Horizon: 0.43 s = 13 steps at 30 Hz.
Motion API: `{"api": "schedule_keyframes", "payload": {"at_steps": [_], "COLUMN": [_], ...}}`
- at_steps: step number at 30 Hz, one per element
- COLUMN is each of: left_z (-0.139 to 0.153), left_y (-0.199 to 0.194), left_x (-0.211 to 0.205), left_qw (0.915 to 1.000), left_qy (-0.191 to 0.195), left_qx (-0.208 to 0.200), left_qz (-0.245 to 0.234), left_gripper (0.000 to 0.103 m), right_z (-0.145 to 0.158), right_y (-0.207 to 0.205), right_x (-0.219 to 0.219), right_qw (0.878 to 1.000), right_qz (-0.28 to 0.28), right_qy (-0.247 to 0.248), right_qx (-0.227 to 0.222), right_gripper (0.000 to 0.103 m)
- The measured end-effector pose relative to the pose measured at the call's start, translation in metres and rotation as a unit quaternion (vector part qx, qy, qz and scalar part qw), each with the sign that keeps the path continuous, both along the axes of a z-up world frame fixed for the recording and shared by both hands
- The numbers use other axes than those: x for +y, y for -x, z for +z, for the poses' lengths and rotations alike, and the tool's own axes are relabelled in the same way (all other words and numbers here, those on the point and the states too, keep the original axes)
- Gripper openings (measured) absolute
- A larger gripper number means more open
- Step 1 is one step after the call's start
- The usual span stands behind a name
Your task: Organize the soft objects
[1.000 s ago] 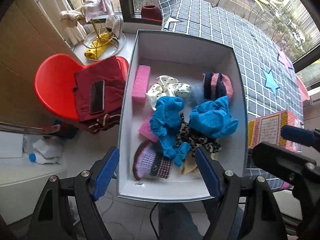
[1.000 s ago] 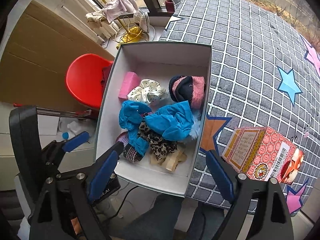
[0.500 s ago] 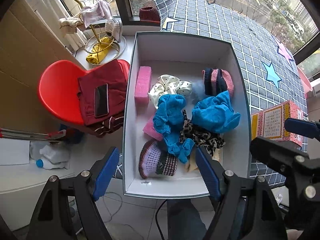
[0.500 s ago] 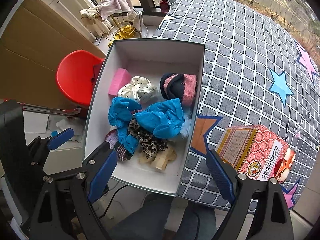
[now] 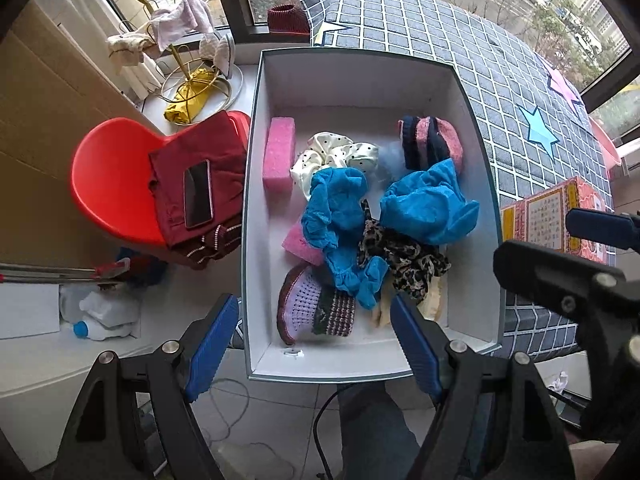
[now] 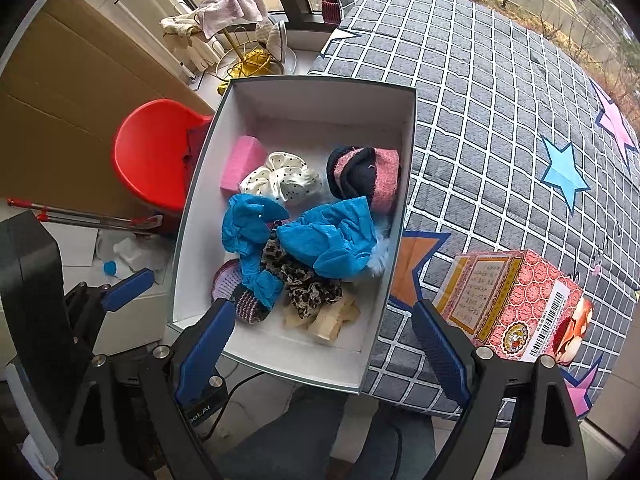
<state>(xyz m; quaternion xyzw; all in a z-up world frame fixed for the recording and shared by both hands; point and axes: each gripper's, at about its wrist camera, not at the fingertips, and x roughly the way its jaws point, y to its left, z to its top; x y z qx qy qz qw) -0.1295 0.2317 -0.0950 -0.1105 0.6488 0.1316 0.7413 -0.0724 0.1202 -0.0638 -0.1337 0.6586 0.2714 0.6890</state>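
- Below both grippers sits the white box (image 5: 362,80) of soft things; blue cloths (image 5: 428,204) cover a leopard-print piece (image 5: 404,260) and half a knitted hat (image 5: 316,308).
- Left gripper (image 5: 316,344) hangs spread, empty; so does the right gripper (image 6: 320,344).
- Right of it, the red carton (image 6: 516,304) shows a barcode; its print is too small to read.

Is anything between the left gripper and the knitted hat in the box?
Nothing visible. The left gripper, jaws open and empty, hangs above the hat at the near end of the box. Only a blue cloth overlaps the hat's far edge.
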Motion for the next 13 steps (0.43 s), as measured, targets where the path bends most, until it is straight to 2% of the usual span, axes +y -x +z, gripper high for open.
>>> {"api": "schedule_keyframes", "payload": {"at_steps": [9, 13], "left_z": [-0.001, 0.011], "left_y": [0.004, 0.01], "left_x": [0.004, 0.002], "left_qw": [1.0, 0.9987], "left_qy": [0.007, 0.004], "left_qx": [0.0, -0.048], "left_qz": [-0.002, -0.013], "left_gripper": [0.081, 0.081], "right_z": [0.002, 0.003], "right_y": [0.004, 0.004], "right_x": [0.004, 0.005], "right_qw": [1.0, 1.0], "right_qz": [-0.002, -0.002], "right_qy": [-0.004, -0.004], "right_qx": [0.0, 0.0], "right_gripper": [0.091, 0.091]}}
